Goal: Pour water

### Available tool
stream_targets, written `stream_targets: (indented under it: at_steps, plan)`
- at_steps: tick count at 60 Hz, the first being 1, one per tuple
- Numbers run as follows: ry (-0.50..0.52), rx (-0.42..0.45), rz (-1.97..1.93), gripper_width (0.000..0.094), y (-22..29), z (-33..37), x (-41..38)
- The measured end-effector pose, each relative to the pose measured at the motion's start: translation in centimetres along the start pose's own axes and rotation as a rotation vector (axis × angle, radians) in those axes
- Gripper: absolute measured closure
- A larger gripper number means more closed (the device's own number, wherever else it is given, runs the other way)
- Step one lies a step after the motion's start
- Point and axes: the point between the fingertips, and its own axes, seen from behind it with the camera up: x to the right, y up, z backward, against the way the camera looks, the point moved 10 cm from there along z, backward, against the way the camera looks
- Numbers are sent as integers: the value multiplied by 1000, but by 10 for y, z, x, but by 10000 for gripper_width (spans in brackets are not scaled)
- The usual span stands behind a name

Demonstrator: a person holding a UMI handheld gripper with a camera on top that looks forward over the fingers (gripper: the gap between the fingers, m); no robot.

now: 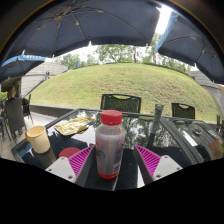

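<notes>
Red-capped bottle point(109, 143) upright, cap skyward, between parted hand-held gripper point(112, 161) fingers.

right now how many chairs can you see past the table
2: one dark chair straight beyond the bottle, which stands between the fingers; another chair further to its right. More may be hidden behind the table's clutter.

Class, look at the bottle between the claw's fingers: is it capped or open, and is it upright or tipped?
Capped and upright. The bottle stands straight on the table with its red cap on top.
</notes>
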Motion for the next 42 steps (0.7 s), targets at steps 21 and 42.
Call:
stream_targets:
  at_steps: [21, 42]
  plan:
    - [-60, 81, -88, 619, -1, -45, -17]
    - [-213, 223, 715, 629, 83, -37, -107]
